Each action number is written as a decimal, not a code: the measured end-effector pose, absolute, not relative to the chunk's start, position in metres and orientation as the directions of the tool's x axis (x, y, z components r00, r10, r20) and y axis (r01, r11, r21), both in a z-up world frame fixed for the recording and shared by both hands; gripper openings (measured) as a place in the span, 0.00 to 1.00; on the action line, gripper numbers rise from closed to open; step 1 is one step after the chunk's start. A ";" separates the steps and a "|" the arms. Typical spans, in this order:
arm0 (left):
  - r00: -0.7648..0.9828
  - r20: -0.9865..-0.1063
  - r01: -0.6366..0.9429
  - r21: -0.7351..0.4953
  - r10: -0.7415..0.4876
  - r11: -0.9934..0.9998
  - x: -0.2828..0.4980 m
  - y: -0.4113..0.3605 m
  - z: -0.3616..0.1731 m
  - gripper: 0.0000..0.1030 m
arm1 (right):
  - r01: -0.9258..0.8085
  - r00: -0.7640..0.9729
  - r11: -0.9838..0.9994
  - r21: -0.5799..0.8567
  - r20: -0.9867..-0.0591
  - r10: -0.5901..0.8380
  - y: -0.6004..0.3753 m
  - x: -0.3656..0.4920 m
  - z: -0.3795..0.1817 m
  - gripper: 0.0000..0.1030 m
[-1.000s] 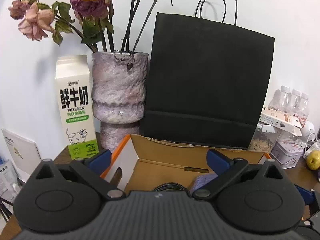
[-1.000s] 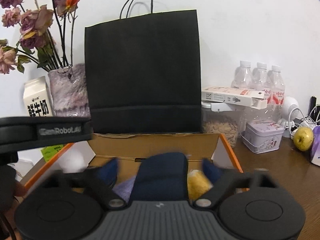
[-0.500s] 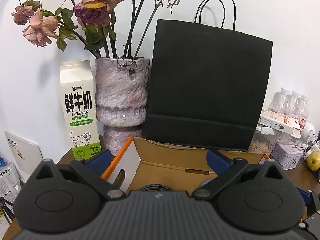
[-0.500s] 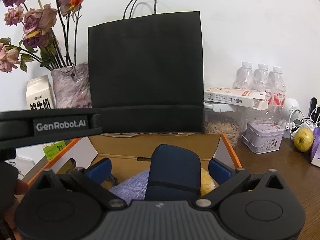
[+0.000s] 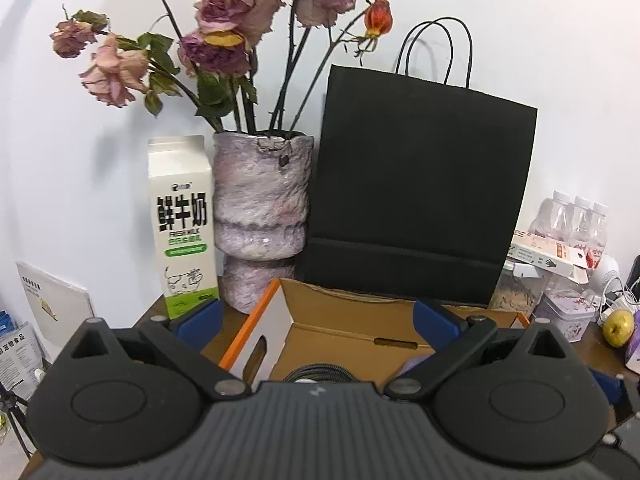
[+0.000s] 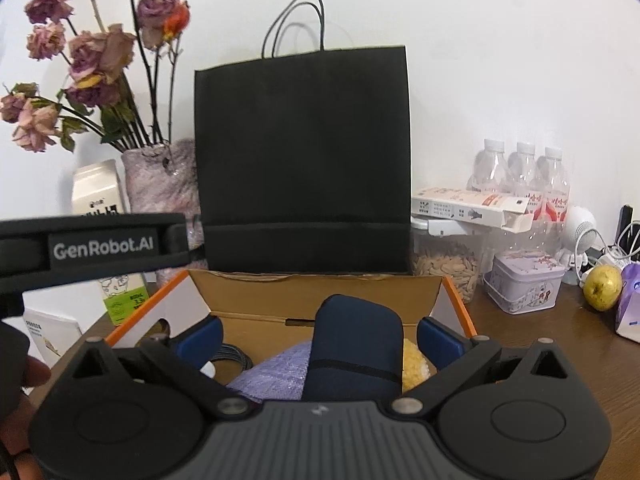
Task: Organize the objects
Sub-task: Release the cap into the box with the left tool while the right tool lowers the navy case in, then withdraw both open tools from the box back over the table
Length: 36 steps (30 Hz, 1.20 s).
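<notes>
Grippers, left (image 5: 316, 316) and right (image 6: 318, 330), both spread wide above corrugated cardboard box (image 6: 320, 292).

The right hand-held gripper (image 6: 318, 330) hung spread wide over the cardboard box (image 6: 316, 290), where a navy case (image 6: 354, 350) stood between a purple cloth (image 6: 276, 372) and something yellow (image 6: 414, 364); behind, a black paper bag (image 6: 302, 160).

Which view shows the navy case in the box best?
The right wrist view: the navy case stands between the open fingers of the right gripper, inside the box, beside a purple cloth. The left wrist view does not show it; the left gripper's body blocks the box floor.
</notes>
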<state>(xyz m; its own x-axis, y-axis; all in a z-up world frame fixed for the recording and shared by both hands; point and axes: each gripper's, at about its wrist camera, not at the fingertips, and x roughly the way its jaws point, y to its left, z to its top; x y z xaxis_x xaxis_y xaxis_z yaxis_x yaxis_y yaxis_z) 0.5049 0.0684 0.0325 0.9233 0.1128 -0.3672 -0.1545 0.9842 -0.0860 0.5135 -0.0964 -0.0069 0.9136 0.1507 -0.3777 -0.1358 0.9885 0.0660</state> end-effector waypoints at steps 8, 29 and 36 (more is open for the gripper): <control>0.928 -0.353 -0.153 -0.077 0.116 0.985 0.468 0.076 0.035 1.00 | -0.165 0.929 0.986 0.032 -0.331 0.166 -0.094 0.479 0.006 1.00; 0.957 -0.262 -0.143 -0.062 0.122 0.988 0.359 0.083 0.014 1.00 | -0.221 0.955 0.972 -0.081 -0.218 0.199 -0.111 0.364 0.005 1.00; 0.963 -0.244 -0.125 -0.038 0.112 0.991 0.331 0.073 0.001 1.00 | -0.216 0.961 0.970 -0.111 -0.198 0.192 -0.133 0.324 -0.014 1.00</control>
